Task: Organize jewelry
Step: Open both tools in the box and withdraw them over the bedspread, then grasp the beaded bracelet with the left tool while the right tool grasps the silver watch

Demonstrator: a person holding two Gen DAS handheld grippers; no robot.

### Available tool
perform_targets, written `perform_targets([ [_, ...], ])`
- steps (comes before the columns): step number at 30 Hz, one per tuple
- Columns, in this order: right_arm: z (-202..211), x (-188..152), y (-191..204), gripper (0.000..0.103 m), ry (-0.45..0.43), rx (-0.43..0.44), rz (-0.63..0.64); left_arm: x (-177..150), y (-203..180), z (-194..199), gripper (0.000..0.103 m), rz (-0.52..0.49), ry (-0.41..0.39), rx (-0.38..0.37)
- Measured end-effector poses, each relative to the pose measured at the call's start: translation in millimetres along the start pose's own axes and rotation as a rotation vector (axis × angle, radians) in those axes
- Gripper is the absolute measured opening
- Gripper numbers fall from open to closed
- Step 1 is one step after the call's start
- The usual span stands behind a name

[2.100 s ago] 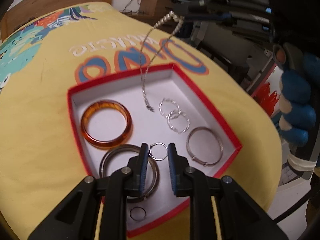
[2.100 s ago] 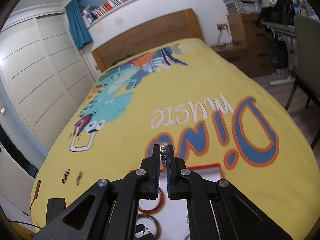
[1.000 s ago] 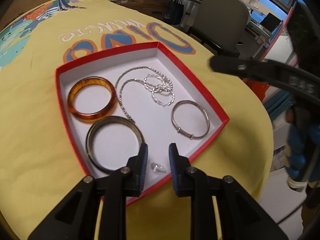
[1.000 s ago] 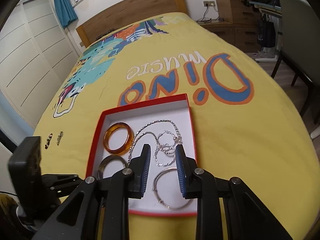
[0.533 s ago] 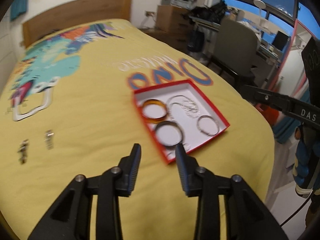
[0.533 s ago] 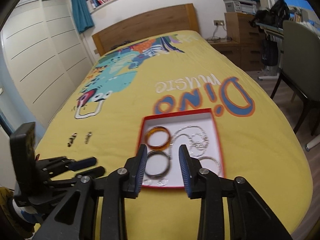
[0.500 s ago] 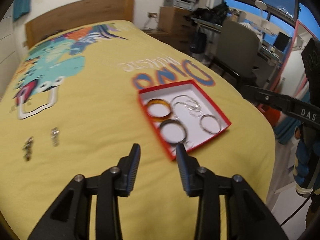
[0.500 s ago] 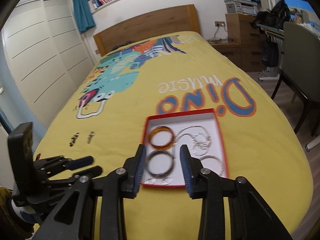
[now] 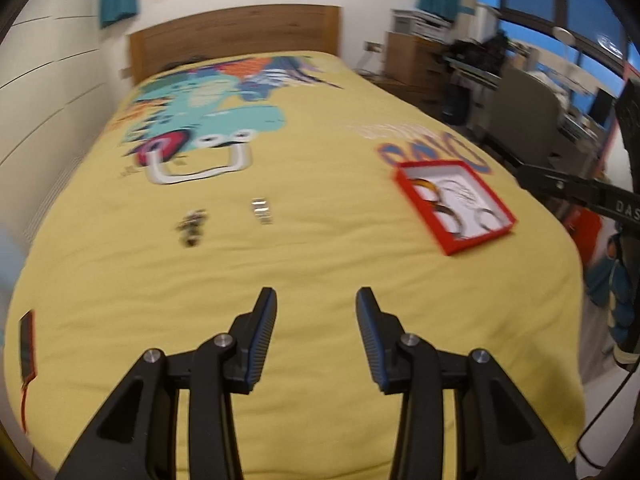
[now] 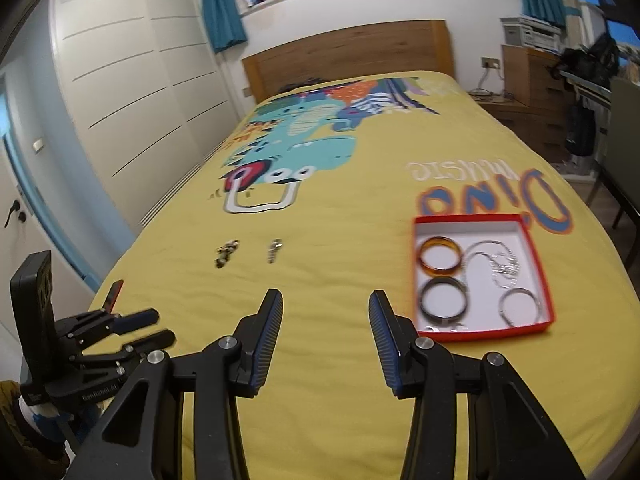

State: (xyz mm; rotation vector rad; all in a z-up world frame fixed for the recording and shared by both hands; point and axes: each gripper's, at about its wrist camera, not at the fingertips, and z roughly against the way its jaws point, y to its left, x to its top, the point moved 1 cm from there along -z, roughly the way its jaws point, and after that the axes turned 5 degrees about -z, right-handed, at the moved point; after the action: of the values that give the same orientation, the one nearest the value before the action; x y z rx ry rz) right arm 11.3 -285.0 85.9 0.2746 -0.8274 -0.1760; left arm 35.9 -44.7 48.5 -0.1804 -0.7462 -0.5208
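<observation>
A red box with a white floor lies on the yellow bedspread at the right; it also shows in the left wrist view. In it lie an amber bangle, a dark bangle, a silver bangle and a silver chain. Two small jewelry pieces lie loose on the spread at mid-left: a dark one and a silver one. My left gripper is open and empty above the spread. My right gripper is open and empty, left of the box.
A small red-edged dark object lies at the bed's left edge. The left gripper also shows in the right wrist view. White wardrobes stand left, a wooden headboard at the back, a desk and chair at the right.
Both grippers have pulled back from the box and opened wider. The left view has swung left, so the loose pieces now lie ahead and the box sits far right.
</observation>
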Motion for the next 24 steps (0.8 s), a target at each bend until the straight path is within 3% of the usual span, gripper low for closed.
perform_targets([
  [8,-53.3,-4.0,37.7,0.044,0.060,0.040,0.061,-28.8,81.8,-11.2,0.040,0.175,0.012,0.112],
  [16,-140.7,-7.3,44.4,0.044,0.172,0.064,0.087,-33.9,144.7,-70.1,0.040,0.294,0.057,0.109],
  [24,-236.4,4.4,55.4,0.044,0.255,0.111,0.090,-13.4,176.9,-143.2,0.040,0.312,0.088,0.087],
])
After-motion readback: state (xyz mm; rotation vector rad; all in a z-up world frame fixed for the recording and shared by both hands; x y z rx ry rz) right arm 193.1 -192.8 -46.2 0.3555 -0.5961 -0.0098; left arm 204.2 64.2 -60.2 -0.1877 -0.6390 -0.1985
